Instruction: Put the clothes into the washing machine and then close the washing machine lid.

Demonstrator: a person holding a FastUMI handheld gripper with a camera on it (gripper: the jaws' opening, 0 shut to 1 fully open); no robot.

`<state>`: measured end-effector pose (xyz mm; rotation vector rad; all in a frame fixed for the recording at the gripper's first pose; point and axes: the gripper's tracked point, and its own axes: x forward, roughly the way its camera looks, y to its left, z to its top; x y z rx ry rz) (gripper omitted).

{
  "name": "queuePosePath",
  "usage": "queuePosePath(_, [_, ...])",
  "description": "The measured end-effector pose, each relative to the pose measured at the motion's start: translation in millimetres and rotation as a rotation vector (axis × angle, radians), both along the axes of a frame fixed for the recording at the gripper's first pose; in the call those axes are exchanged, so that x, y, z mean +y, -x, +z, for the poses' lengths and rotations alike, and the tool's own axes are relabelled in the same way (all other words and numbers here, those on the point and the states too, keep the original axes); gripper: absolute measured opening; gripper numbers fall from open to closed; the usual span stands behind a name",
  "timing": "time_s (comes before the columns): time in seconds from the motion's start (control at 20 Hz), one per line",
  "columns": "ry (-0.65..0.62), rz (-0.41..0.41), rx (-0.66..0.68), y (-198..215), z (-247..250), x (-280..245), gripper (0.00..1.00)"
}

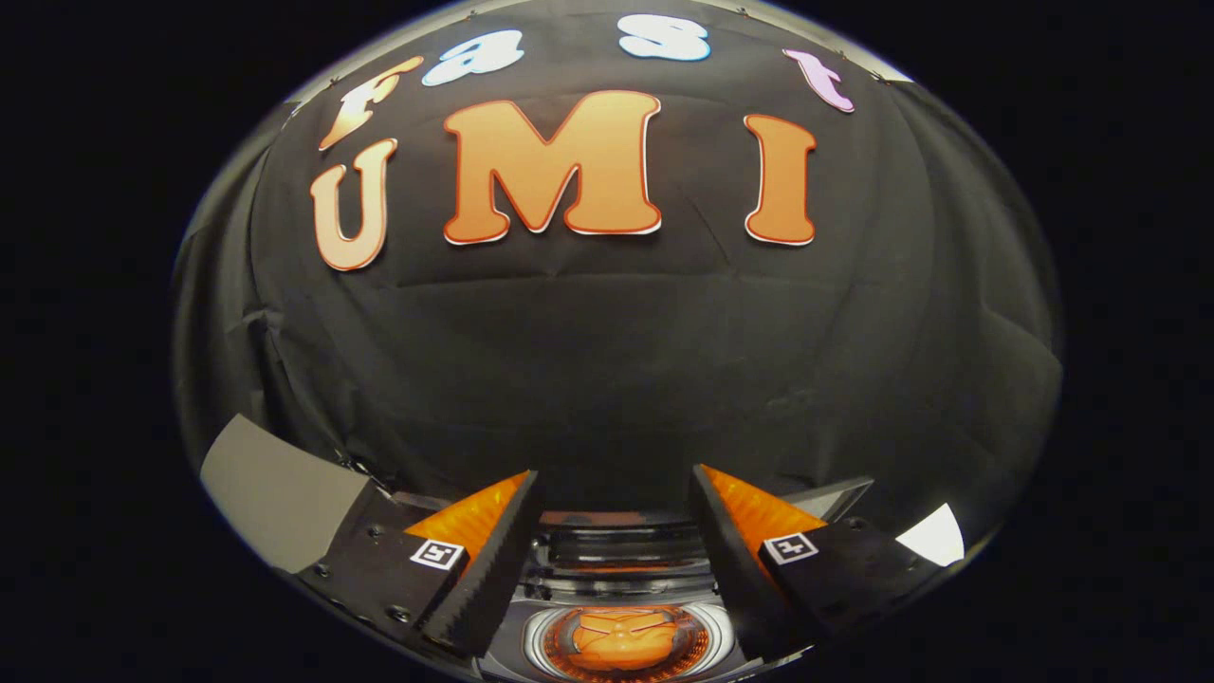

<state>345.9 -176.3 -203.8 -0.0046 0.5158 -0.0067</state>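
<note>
Currently your hand-held gripper (616,484) hangs with fingers spread and nothing between them, the washing machine (621,579) directly below the gap, its round drum opening (626,640) showing orange clothes (621,637) lying inside.

Wrinkled black cloth wall (607,360) fills the dim booth

A pale grey counter (270,493) shows beyond the left finger, with a small bright patch past the right finger. The washing machine (621,560) stands between and below the spread fingers.
</note>
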Motion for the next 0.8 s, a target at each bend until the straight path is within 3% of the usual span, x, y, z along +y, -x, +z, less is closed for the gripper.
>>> queuePosePath(0.15, [-0.03, -0.027, 0.069, -8, -22, -5, 0.99])
queuePosePath(0.4, [-0.013, -0.033, 0.035, -1, -21, -8, 1.0])
queuePosePath(0.8, [0.006, -0.044, 0.004, 49, -21, -5, 0.98])
